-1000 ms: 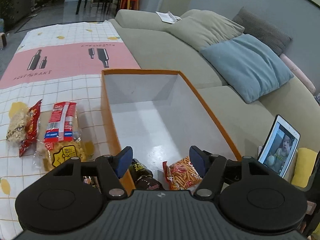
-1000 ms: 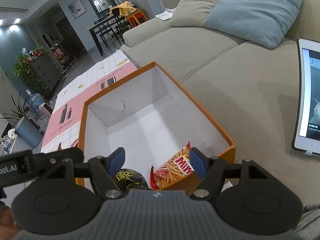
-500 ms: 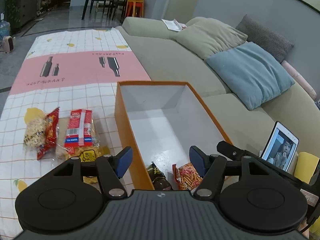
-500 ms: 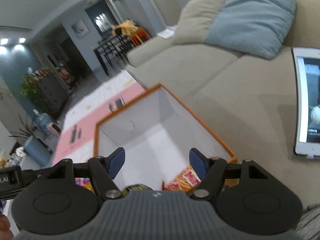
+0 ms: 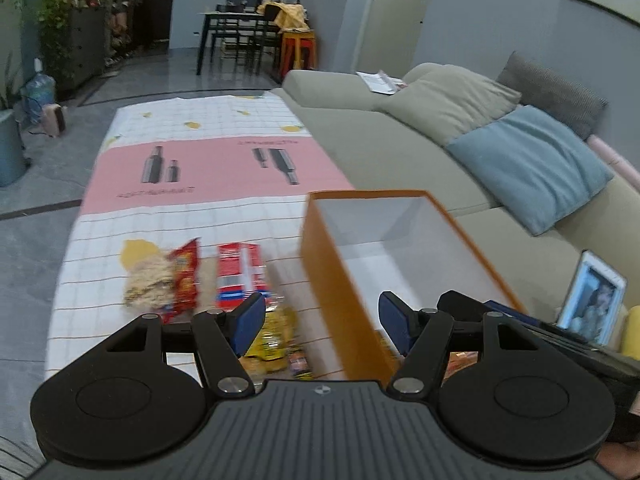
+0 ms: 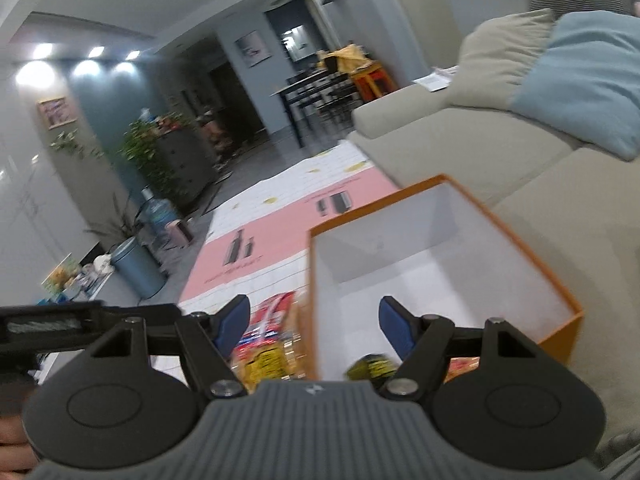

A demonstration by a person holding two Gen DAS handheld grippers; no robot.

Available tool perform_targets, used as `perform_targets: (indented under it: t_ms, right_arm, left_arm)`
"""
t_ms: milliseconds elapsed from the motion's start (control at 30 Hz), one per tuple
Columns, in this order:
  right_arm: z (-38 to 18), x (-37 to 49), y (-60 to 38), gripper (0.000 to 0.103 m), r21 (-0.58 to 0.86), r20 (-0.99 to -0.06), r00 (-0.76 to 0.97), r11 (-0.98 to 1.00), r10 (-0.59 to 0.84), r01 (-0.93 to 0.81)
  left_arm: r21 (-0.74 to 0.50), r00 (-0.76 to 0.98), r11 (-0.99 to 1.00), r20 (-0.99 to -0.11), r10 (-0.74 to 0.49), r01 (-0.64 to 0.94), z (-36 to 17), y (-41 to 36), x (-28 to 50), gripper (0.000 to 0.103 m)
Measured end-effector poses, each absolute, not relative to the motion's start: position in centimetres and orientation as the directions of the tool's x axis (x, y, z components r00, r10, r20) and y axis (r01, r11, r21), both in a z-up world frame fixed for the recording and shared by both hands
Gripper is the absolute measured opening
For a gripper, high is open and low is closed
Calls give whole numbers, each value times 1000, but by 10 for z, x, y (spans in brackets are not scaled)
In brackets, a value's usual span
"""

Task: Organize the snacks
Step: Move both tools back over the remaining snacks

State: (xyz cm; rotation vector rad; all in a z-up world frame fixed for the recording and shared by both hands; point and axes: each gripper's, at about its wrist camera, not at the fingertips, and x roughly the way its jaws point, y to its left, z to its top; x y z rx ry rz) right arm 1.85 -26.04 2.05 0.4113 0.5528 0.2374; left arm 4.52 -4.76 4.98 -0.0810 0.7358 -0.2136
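A long beige fabric sofa runs along the right side of both views, carrying a beige cushion, a pale blue cushion and a white-framed tablet propped up on its seat near the camera. Beside the sofa lies a white checked picnic cloth with a pink band printed with bottles, spread over the grey floor.

On the cloth, against the sofa's edge, stands an open rectangular cardboard box, orange outside and white inside. In the right wrist view a dark green and yellow snack packet lies on the box floor at its near end; an orange packet next to it is mostly hidden.

To the left of the box, well apart from it, three more snacks lie in a row on the cloth: a clear packet of pale puffed pieces with a red edge, then a red, white and blue packet just beside it, and a yellow packet nearest the camera, blurred.

The left gripper hangs above the box's left wall, its blue-padded jaws spread wide with nothing between them. The right gripper is likewise spread and empty, straddling the same wall.
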Motion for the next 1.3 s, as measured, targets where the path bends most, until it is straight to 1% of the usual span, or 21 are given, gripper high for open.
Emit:
perform_targets:
  t_ms: [67,133,200,367,500,633,733,833,1000,1067,1200,1300]
  right_arm:
    - [20,18,-244,70,441,-456,809,884,372,-158]
    - [18,18,-226,70,425,-463,789,882,404,-203]
    - [15,17,-209,70,406,-475,769,882,428,-240]
    - [4,18,-162,70,367,-524,702,872,482,-324]
    - [-11,15,-127,70,300,-588,644,871,490,-389]
    - [-22,18,-107,70,213,-656,615,888,439,-407]
    - [-41,27,-100,70,208,-720,573,910,391,-359]
    - [-56,34,-98,70,222,-760,543,928,357,-300]
    - [-76,46,-100,70,277,-786,511,937,349,-213]
    - [-83,50,-95,70,274,-792,500,935,352,-225]
    - [-90,53,-81,69,185,-801,512,942,311,-281]
    - [-100,58,-76,68,108,-825,511,955,241,-276]
  left_arm:
    - [-124,738,983,-650,-181,132,45,-37,43,76]
    - [-124,775,989,-616,-143,83,41,-24,41,76]
    - [-127,786,991,-607,-117,50,37,-12,43,76]
    - [-139,781,990,-621,-65,-28,26,23,46,76]
    - [-142,767,989,-638,-66,-34,14,41,48,76]
    - [-156,748,984,-663,-37,-90,-2,60,50,76]
    - [-199,711,974,-700,-64,-108,-15,72,52,76]
    - [-235,685,964,-723,-91,-121,-23,79,53,76]
    - [-257,658,961,-742,-128,-103,-30,78,55,76]
    - [-258,654,961,-744,-135,-96,-31,78,57,76]
    - [-268,649,959,-746,-145,-95,-33,80,58,76]
    - [-267,645,958,-751,-138,-107,-35,83,59,76]
